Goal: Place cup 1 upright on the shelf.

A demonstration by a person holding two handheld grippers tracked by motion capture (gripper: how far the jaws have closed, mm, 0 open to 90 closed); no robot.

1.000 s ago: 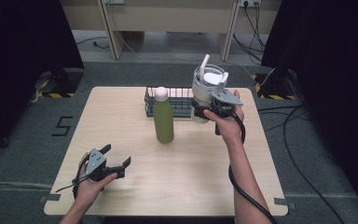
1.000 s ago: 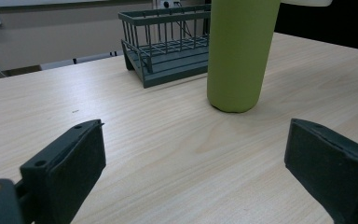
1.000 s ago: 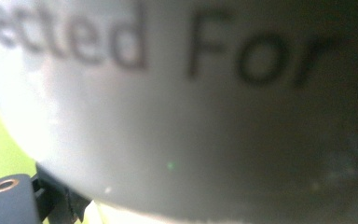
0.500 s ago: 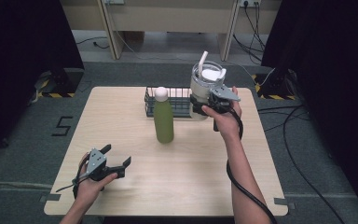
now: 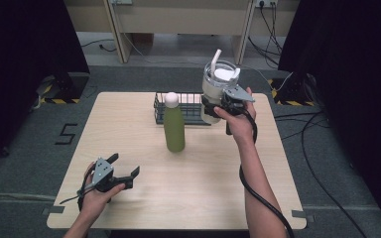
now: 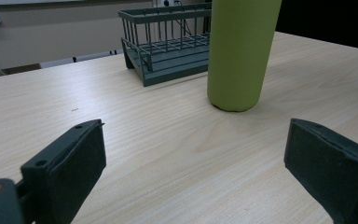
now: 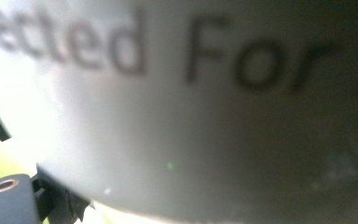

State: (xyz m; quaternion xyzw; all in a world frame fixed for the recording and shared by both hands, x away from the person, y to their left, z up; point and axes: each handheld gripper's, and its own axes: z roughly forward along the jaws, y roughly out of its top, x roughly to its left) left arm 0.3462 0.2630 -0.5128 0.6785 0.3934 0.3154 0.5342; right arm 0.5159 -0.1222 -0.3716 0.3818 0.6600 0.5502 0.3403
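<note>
Above the wire basket, the right hand-held gripper holds the white cup. Far from the basket, the left hand-held gripper sits open with nothing between its 2 jaws.

Matt green bottle, pale wood-grain table, wire basket
</note>
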